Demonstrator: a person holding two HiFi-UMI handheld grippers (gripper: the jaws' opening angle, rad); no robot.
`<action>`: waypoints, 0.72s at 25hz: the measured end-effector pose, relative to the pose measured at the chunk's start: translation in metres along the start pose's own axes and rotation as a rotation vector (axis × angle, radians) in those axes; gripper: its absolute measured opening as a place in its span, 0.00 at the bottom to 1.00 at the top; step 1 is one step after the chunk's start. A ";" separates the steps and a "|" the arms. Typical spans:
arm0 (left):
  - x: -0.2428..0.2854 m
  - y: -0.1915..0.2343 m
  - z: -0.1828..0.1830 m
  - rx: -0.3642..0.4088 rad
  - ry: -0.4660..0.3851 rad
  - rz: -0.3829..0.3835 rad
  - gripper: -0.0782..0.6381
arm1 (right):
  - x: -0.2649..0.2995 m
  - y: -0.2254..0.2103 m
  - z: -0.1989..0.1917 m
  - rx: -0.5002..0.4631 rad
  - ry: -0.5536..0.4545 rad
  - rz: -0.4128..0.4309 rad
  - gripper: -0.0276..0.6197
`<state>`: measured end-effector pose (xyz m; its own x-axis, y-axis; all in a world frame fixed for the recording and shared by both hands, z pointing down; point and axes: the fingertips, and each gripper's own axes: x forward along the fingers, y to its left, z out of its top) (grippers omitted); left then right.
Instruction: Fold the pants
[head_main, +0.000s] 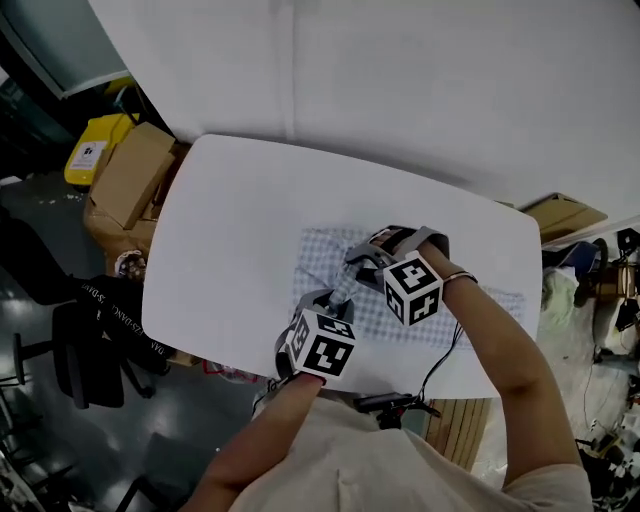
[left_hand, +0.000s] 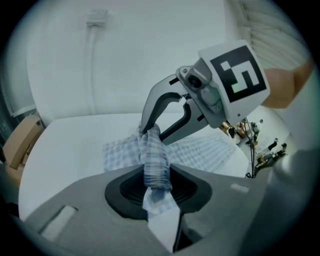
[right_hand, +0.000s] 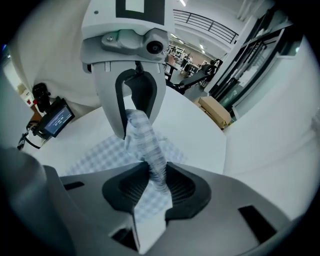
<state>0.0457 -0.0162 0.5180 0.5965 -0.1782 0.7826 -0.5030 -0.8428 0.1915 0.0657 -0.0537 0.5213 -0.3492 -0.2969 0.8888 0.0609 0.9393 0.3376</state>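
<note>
1. Checked pants (head_main: 322, 255) lie flat on the white tabletop (head_main: 230, 220), toward its 3 o'clock side; their 9 o'clock end is gathered and raised.
2. Left gripper (left_hand: 157, 190): fingers (left_hand: 122, 192) clamped on a twisted rope of that cloth. Right gripper (right_hand: 155, 187): fingers (right_hand: 120, 192) likewise pinch a bunch. The two nearly touch.
3. Risk: both grips hold bunched fabric, not a flat hem, so it may slide out.
4. Risk: grips this close leave the edge sagging, so the fold may land skewed or creased.
</note>
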 end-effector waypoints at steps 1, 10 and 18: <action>0.007 -0.015 0.003 0.012 0.008 -0.008 0.26 | -0.007 0.011 -0.011 0.011 0.005 -0.006 0.22; 0.069 -0.116 0.015 0.075 0.076 -0.004 0.26 | -0.041 0.084 -0.097 0.021 0.061 -0.034 0.23; 0.106 -0.147 -0.004 0.196 0.176 0.027 0.27 | -0.028 0.128 -0.131 0.086 0.072 -0.030 0.23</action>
<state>0.1803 0.0904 0.5751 0.4578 -0.1252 0.8802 -0.3762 -0.9243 0.0642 0.2056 0.0520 0.5798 -0.2815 -0.3335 0.8997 -0.0304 0.9403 0.3391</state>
